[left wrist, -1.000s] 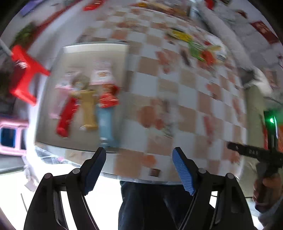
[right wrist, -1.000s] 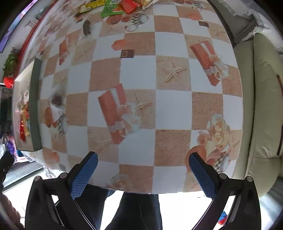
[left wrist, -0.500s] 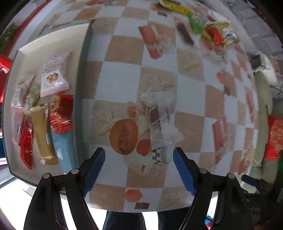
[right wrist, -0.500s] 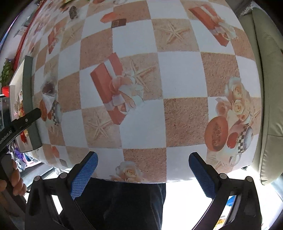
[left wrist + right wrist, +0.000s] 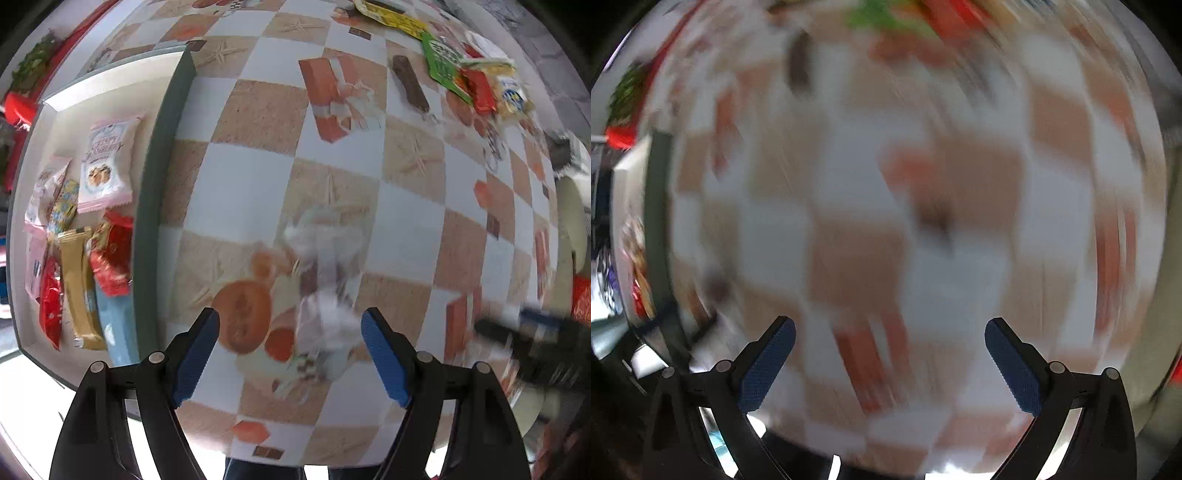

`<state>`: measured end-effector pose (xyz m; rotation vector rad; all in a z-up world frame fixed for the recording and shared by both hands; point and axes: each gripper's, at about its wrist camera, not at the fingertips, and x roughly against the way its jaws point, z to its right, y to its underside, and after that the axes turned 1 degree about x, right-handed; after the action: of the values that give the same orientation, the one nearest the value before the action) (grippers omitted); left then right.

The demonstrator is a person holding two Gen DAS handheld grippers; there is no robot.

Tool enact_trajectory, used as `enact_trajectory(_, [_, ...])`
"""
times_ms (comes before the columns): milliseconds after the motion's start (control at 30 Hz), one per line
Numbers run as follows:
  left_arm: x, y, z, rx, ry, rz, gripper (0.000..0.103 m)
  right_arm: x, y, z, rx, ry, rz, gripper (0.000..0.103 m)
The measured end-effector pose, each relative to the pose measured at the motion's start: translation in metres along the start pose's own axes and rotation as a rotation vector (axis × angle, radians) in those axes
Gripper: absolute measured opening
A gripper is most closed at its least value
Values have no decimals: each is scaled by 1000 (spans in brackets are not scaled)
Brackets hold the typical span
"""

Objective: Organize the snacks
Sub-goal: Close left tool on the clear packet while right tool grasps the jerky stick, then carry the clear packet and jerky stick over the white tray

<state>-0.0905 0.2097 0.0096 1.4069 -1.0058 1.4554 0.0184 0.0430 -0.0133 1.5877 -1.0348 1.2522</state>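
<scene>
— Both claws wide open, empty. The left gripper (image 5: 288, 354) has dropped low over the crinkly clear-wrapped snack (image 5: 325, 295) near the table's front edge.

— Next pick, probably. The right gripper (image 5: 886, 362)?

— Swinging; its view has gone blurred. Only the left shows the white tray (image 5: 162, 155) at the left edge and the loose packets (image 5: 465, 70) at the far right corner.

snacks (image 5: 83, 236) in tray (image 5: 155, 177), left on table (image 5: 243, 184)
</scene>
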Motion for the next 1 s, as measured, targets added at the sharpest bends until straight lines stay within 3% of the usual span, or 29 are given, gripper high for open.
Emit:
enact_trajectory(167, [-21, -11, 3, 68, -28, -40, 82, 5, -88, -36, 79, 7, 63, 103])
enact_trajectory(300, [-30, -12, 1, 101, -49, -59, 83, -9, -125, -54, 100, 32, 74, 103])
enact_trajectory(433, [-33, -21, 3, 101, -50, -50, 88, -27, -135, -68, 160, 153, 85, 103])
enact_trajectory(533, [-38, -29, 9, 80, -55, -54, 98, -27, -133, -68, 142, 146, 125, 103])
enact_trajectory(667, [-43, -30, 17, 64, -56, -57, 100, -25, -141, -63, 201, 148, 64, 102])
enact_trajectory(733, [-42, -31, 21, 50, -52, -55, 93, -20, -137, -71, 243, 162, 83, 91])
enact_trajectory(767, [-39, -31, 25, 38, -52, -47, 89, -17, -131, -75, 267, 162, 97, 76])
enact_trajectory(800, [-36, -30, 30, 28, -51, -39, 77, -13, -122, -76, 283, 162, 108, 65])
enact_trajectory(833, [-32, -30, 34, 8, -52, -27, 60, -9, -119, -78, 303, 162, 119, 44])
enact_trajectory(867, [-29, -31, 37, -4, -50, -23, 50, -7, -116, -74, 303, 127, 96, 43])
enact_trajectory(900, [-27, -31, 38, -13, -48, -23, 30, -5, -113, -71, 301, 112, 89, 43])
enact_trajectory(1000, [-22, -31, 37, 19, 2, -48, 30, -2, -98, -58, 246, 9, 58, 42])
